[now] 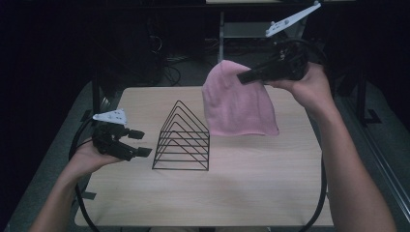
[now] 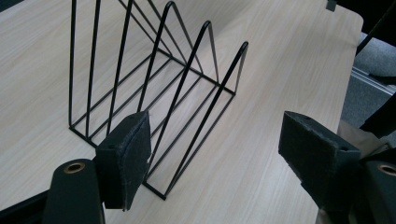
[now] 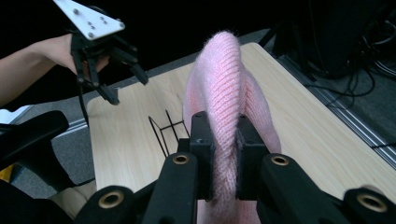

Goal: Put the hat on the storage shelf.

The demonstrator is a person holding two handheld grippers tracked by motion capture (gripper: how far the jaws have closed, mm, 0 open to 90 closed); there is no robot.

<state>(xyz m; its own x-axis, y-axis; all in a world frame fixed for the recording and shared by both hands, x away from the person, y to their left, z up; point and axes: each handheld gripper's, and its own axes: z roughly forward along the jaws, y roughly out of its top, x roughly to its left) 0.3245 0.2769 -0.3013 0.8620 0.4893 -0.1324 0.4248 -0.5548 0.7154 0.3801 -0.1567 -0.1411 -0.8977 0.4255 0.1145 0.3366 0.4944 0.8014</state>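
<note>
Pink knitted hat [image 1: 238,104] hangs in the air over the far right part of the desk [image 1: 270,193], pinched at its upper edge by the right gripper [image 1: 249,76], whose jaws are clamped tight on a fold of the knit; its lower hem dangles just above the wood, clear of the wire rack [image 1: 183,137]. The step in hand looks like draping or slotting the hat onto that rack; to do it well, the hat should be carried toward the middle of the desk high enough that the hem clears the triangular peaks, then lowered squarely between or over the wires; loose knit snags easily on thin wire, so a slow descent seems wise. The left gripper [image 1: 138,143] hovers near the left edge, just beside the rack, its jaws spread wide and holding nothing; it could steady the light rack if the hat drags it. Beyond the far edge lie cables on the floor [image 1: 169,67], well apart; nothing else stands on the desk in the path.
</note>
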